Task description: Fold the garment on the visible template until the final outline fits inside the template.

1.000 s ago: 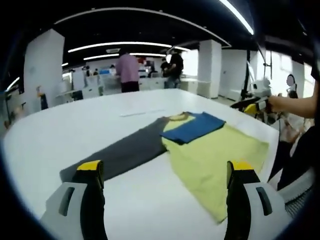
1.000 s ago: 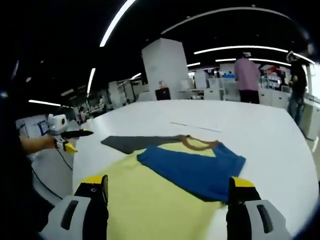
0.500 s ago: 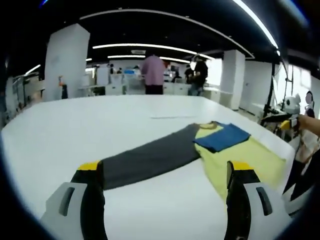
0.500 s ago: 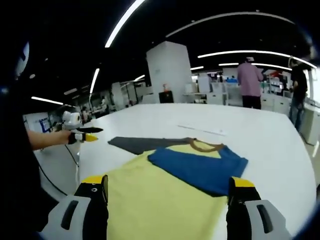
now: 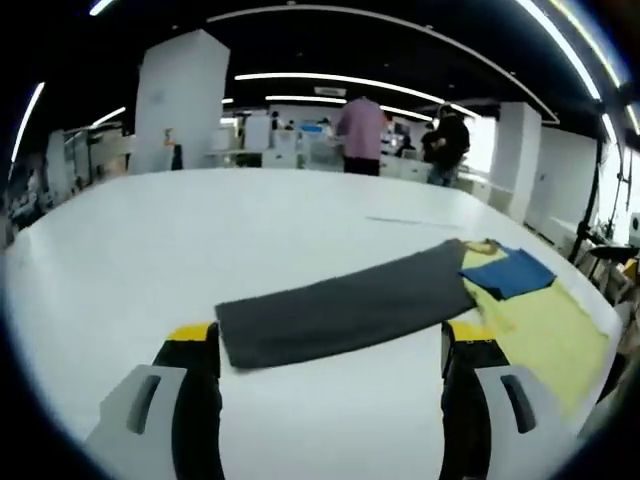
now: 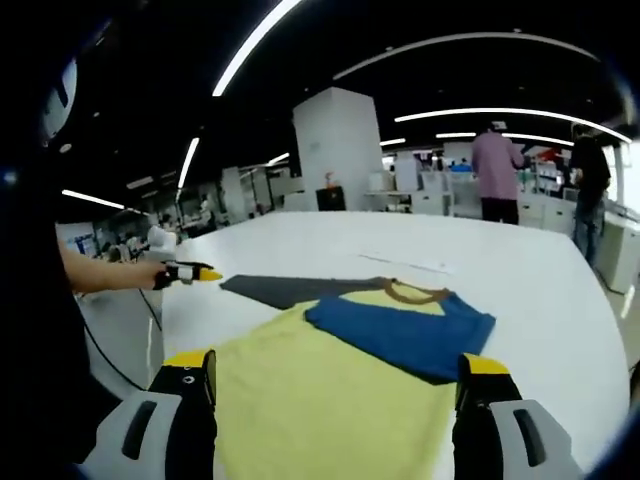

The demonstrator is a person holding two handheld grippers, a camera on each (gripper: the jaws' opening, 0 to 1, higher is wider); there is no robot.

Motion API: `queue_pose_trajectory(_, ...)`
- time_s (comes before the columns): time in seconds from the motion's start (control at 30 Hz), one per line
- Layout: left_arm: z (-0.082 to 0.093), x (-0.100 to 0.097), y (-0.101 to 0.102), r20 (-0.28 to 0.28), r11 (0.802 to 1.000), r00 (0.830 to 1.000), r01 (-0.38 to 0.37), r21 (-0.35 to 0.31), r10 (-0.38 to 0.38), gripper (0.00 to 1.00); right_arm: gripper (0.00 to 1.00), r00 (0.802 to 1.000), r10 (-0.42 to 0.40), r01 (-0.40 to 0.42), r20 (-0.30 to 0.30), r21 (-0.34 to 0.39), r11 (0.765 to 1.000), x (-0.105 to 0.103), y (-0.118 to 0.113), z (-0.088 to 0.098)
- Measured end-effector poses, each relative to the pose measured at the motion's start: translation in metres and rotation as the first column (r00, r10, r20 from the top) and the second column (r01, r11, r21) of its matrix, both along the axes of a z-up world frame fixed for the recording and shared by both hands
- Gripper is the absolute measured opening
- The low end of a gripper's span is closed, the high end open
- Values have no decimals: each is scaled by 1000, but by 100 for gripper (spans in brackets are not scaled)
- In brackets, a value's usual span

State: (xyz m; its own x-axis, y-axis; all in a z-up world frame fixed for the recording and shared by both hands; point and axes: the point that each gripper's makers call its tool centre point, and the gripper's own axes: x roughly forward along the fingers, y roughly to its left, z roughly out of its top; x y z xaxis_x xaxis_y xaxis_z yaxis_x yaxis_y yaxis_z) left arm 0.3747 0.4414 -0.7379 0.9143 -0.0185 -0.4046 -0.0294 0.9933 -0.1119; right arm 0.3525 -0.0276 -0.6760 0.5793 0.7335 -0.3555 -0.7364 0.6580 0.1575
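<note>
The left gripper (image 5: 325, 345) has its jaws spread with nothing between them, poised just short of the near end of the gray sleeve (image 5: 345, 308), likely lined up to take that end for a fold. The right gripper (image 6: 335, 395) is likewise spread and empty, low over the yellow body of the garment (image 6: 330, 400), whose blue sleeve (image 6: 400, 335) already lies folded across the chest below the tan collar (image 6: 415, 292). The garment lies flat on the white table (image 5: 150, 240); the gray sleeve's long axis stretches away from the collar.
</note>
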Motion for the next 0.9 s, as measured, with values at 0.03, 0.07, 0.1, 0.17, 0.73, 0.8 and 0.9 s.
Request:
queue_pose_trajectory(0.03,-2,1,5,5,1000,1000,-19,-9,19,85,99,1000,1,-1,-2,-3,1000,-1,-1,-2)
queue_pose_trajectory(0.07,-4,2,8,3,999,999,-36,-12,36,83,99,1000,1,-1,-2,-11,1000,-2,-1,-3)
queue_pose_trajectory(0.1,-6,2,13,1,998,998,-59,-10,59,82,99,1000,0,0,-3,-21,1000,-2,-3,-5)
queue_pose_trajectory(0.17,-9,3,16,-8,997,997,-83,-8,83,78,99,1000,-1,1,-7,-24,1000,-3,-4,-6)
queue_pose_trajectory(0.73,-35,-12,38,-112,971,965,-229,67,236,29,99,1000,-25,25,-15,-39,999,-6,-7,-9)
queue_pose_trajectory(0.8,-37,-13,39,-117,969,963,-239,61,244,25,98,1000,-24,23,-13,-43,999,-7,-7,-8)
queue_pose_trajectory(0.9,-42,-15,39,-134,967,958,-246,63,252,21,98,1000,-20,19,-9,-58,998,-7,-9,-9)
